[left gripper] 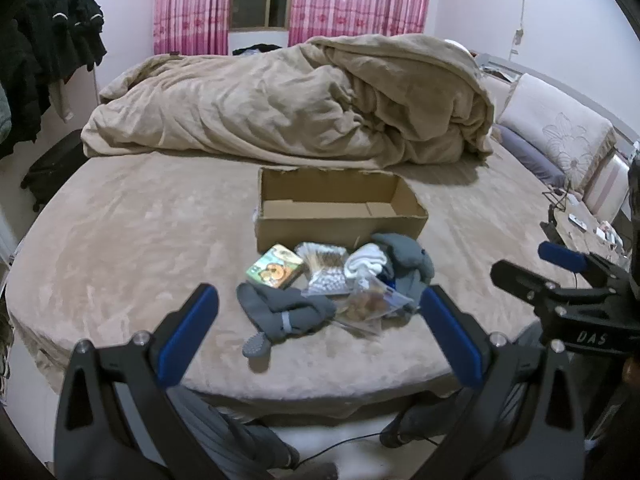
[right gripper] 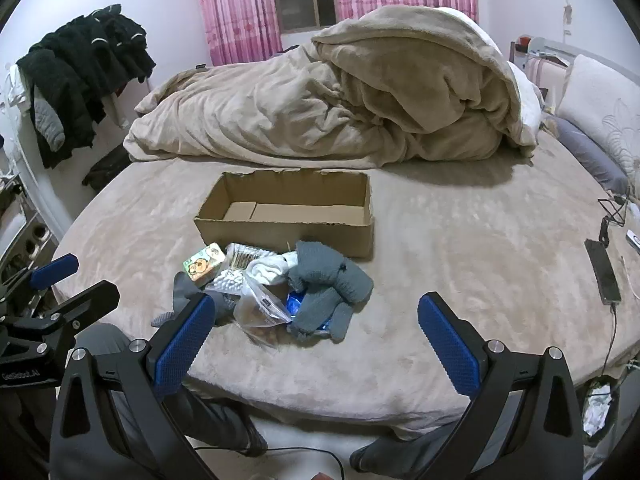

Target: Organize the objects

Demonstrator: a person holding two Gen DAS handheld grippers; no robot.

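- Bedroom setting: beige bed (left gripper: 120, 240) used as the work surface; rumpled duvet (left gripper: 280, 104) heaped behind the box; pink curtains (left gripper: 192, 8) on the far wall; phone (right gripper: 603, 272) lying well to the right of the box.
- Cardboard box (left gripper: 336, 216): open-topped, set mid-bed; interior seen bare, nothing yet placed inside.
- Loose items, all heaped just in front of the box:
  - small printed packet (left gripper: 275, 267), at the left of the heap, nearest the box's left corner.
  - bag of cotton swabs (left gripper: 324, 268), beside the packet.
  - white sock (left gripper: 366, 264), bundled, touching the grey knit glove (right gripper: 332, 280).
  - second grey glove (left gripper: 280, 312), at the heap's near edge, farthest from the box.
  - clear plastic bag (right gripper: 260, 308) with brownish contents, partly under the gloves.
- Left gripper (left gripper: 320, 332): jaws spread wide, nothing between them, held short of the heap.
- Right gripper (right gripper: 316, 336): jaws likewise released and empty, aimed toward the heap.
- Progress, as judged: sorting not begun; every item remains to be moved into the box.
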